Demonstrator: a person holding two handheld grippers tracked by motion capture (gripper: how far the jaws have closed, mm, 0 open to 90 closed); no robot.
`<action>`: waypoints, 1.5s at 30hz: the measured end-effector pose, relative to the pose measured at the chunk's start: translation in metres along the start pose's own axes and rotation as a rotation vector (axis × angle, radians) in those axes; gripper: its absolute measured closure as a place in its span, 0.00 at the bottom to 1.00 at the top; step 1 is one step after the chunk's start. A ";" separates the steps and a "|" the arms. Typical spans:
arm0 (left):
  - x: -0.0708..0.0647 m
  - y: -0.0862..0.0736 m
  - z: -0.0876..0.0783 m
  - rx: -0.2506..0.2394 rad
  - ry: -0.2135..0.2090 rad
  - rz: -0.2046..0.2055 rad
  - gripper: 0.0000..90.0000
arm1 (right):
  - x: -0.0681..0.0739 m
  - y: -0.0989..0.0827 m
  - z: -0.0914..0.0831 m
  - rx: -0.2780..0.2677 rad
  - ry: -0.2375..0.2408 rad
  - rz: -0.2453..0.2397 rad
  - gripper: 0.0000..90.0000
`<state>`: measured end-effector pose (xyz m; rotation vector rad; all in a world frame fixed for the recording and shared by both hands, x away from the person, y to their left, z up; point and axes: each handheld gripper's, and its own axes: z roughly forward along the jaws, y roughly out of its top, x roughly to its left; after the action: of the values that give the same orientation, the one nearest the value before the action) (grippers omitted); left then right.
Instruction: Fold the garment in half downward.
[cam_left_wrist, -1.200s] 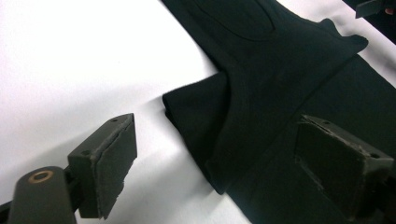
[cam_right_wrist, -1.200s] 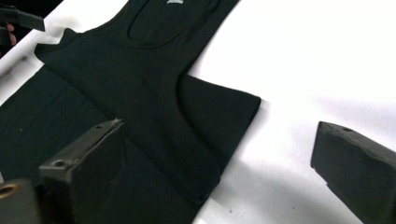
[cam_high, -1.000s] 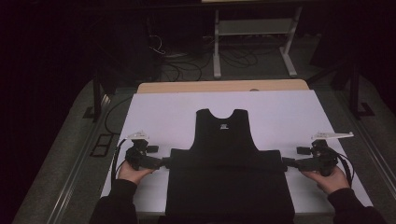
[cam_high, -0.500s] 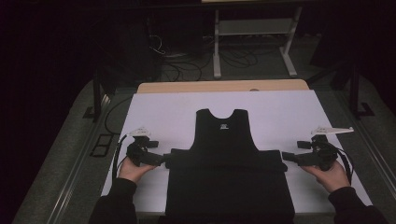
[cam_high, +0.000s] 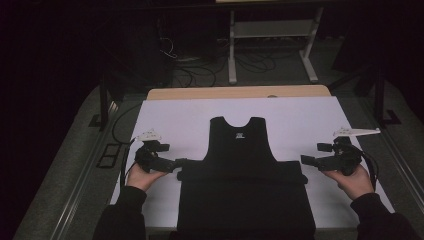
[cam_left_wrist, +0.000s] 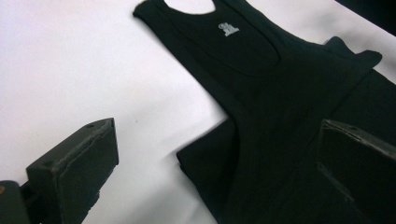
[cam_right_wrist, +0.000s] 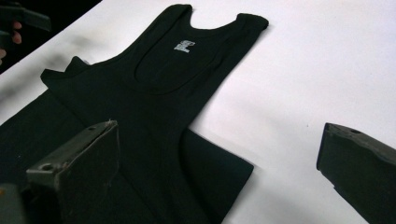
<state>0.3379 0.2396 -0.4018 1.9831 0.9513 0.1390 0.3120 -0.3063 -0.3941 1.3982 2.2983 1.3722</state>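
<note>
Change: both grippers have let go and drawn outward.
Left gripper (cam_high: 181, 163): jaws apart, empty.
Right gripper (cam_high: 304, 159): jaws apart, empty.
Black tank top (cam_high: 243, 170): flat on white table (cam_high: 175, 120), folded at its middle.
Meaning: fold step looks finished.

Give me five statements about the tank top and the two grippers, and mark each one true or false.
1. The black tank top lies flat on the white table cover. True.
2. The left gripper is clamped on a shoulder strap. False: its jaws stand open beside the folded side edge.
3. The right gripper has its jaws open. True.
4. The tank top's neck opening points toward the person. False: it points to the far side of the table.
5. A small pale logo sits just below the neckline. True.
</note>
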 end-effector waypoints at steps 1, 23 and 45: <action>0.000 0.001 0.000 0.000 0.002 0.004 0.00 | 0.000 0.000 0.000 0.000 0.000 0.000 0.00; 0.001 0.037 0.005 0.004 0.008 0.051 0.00 | 0.001 0.031 0.005 0.006 0.000 -0.063 0.00; 0.001 0.067 0.023 0.026 -0.013 0.073 0.00 | -0.002 0.060 0.015 0.019 -0.015 -0.086 0.00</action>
<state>0.3868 0.2044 -0.3638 2.0411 0.8768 0.1551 0.3599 -0.2887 -0.3589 1.2941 2.3384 1.3142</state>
